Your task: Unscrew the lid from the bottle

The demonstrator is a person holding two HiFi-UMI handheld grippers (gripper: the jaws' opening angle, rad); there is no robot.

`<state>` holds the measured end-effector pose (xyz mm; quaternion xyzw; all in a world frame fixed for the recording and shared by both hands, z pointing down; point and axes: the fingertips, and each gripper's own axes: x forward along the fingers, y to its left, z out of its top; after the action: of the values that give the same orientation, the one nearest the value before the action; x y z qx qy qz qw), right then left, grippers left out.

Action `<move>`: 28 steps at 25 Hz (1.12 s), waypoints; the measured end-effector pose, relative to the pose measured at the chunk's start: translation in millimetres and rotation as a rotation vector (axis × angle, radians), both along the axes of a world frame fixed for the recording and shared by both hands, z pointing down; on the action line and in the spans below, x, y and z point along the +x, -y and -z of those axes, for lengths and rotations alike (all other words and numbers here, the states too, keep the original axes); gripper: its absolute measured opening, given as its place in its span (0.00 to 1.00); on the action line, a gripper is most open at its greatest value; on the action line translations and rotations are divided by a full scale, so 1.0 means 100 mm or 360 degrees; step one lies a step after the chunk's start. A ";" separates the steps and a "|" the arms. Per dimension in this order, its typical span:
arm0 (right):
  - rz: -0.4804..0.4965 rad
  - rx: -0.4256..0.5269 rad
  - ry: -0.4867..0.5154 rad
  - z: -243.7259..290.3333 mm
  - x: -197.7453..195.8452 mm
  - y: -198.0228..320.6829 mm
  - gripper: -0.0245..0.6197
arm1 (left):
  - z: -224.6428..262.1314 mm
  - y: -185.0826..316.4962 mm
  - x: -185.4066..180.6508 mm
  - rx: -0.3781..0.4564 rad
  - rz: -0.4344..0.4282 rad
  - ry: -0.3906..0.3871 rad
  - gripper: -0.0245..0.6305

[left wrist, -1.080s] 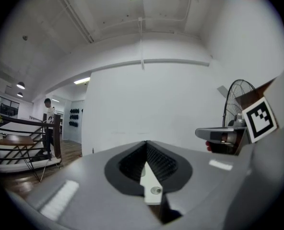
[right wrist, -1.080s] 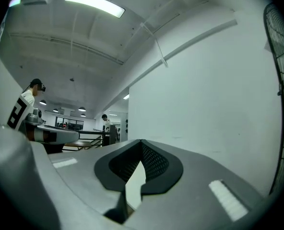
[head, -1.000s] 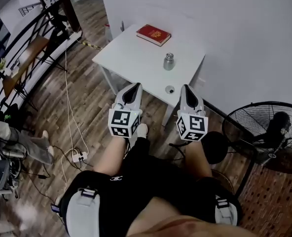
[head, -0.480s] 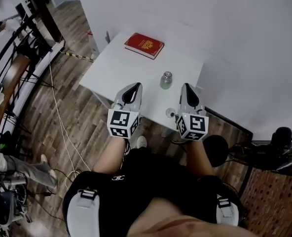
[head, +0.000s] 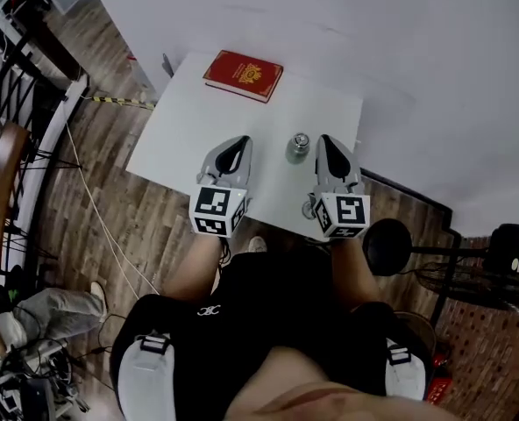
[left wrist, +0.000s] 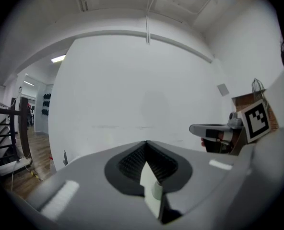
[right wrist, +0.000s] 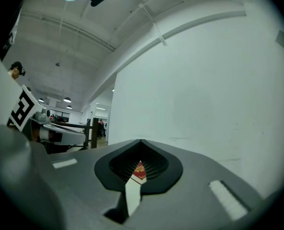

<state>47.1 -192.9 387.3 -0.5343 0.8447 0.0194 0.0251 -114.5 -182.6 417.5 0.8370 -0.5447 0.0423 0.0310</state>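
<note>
A small metal bottle [head: 298, 146] with its lid [head: 301, 138] on stands on the white table [head: 198, 121], near the front edge. My left gripper [head: 239, 142] hovers over the table just left of the bottle, jaws shut and empty. My right gripper [head: 323, 140] is just right of the bottle, also shut and empty. Neither touches the bottle. In the left gripper view the closed jaws [left wrist: 147, 145] face a white wall, with the right gripper [left wrist: 214, 130] off to the side. The right gripper view shows its closed jaws [right wrist: 140, 143] and a sliver of the red book [right wrist: 139, 170].
A red book [head: 244, 74] lies at the table's far side. A small round object [head: 309, 207] sits by the table's front edge under my right gripper. A black fan [head: 505, 261] stands at the right, and a railing [head: 14, 103] at the left.
Both grippers have moved forward from in front of the table to over it, and now flank the bottle. They stay shut throughout.
</note>
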 end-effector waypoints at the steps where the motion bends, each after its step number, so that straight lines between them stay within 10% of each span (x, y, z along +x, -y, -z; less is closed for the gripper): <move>1: -0.0014 0.0001 -0.0010 -0.01 0.02 0.06 0.04 | -0.02 0.04 0.00 -0.0002 -0.0004 -0.0003 0.12; 13: -0.0025 -0.0071 -0.0034 -0.16 0.25 0.52 0.04 | -0.12 0.58 0.20 0.0011 -0.0089 0.0011 0.12; 20: 0.0250 -0.0299 -0.0022 -0.55 0.07 0.58 0.25 | -0.45 0.63 0.56 -0.0095 -0.0390 -0.0004 0.41; 28: 0.0237 -0.0508 -0.0104 -1.06 0.10 0.62 0.27 | -0.99 0.63 0.73 -0.0220 -0.0477 0.0111 0.43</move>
<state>56.7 -255.4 492.9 -0.4666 0.8746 -0.0996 -0.0862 -41.0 -245.2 516.6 0.9028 -0.4103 0.1129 0.0628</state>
